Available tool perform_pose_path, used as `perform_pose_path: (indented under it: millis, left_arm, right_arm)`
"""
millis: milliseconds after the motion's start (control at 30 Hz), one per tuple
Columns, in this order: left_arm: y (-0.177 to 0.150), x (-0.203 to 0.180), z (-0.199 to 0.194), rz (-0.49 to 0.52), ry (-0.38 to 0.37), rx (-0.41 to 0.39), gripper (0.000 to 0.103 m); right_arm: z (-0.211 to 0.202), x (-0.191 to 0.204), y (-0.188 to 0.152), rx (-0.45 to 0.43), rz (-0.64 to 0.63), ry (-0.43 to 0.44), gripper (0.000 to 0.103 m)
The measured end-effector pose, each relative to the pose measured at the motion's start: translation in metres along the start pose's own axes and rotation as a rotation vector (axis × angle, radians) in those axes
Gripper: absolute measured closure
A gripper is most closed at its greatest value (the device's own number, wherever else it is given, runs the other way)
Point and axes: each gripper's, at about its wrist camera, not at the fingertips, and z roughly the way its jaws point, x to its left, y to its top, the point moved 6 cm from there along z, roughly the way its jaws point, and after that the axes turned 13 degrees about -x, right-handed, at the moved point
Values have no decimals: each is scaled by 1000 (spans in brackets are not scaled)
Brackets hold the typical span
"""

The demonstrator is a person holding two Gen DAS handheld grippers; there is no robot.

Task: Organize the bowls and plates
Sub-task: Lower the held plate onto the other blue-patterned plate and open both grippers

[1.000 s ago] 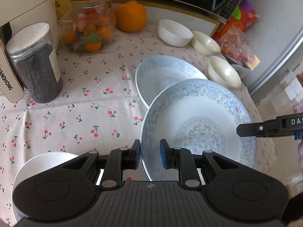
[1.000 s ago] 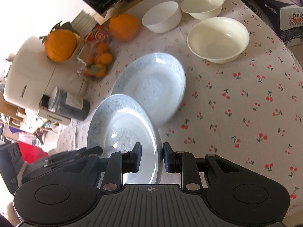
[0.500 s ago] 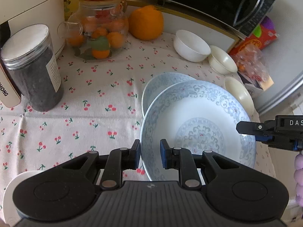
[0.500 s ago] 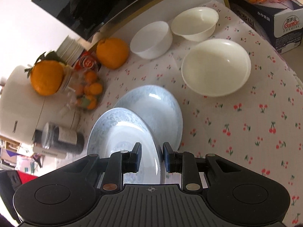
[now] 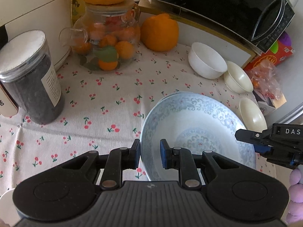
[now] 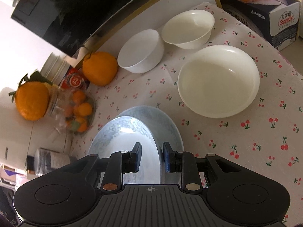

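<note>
1. The desk is covered by a cherry-print cloth.
2. A blue-patterned plate is held over a second plate, whose rim shows beyond it.
3. Three white bowls are set near the microwave.
4. The left gripper is clamped on the plate's near rim.
5. The right gripper is clamped on the opposite rim.

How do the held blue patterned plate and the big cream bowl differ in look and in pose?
The blue patterned plate has pale blue scrollwork; the big cream bowl is plain. The plate is gripped at opposite rims by the left gripper and the right gripper, over a second blue plate; the bowl sits alone on the cherry tablecloth. The plate is shallower than the bowl. Both are round, empty and open side up.
</note>
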Motion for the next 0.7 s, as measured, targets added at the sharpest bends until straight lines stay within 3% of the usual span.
perform_pose_path:
  millis: [700]
  left_arm:
    - [0, -9, 19, 59, 19, -61, 84]
  right_arm:
    - [16, -5, 5, -113, -21, -52, 79]
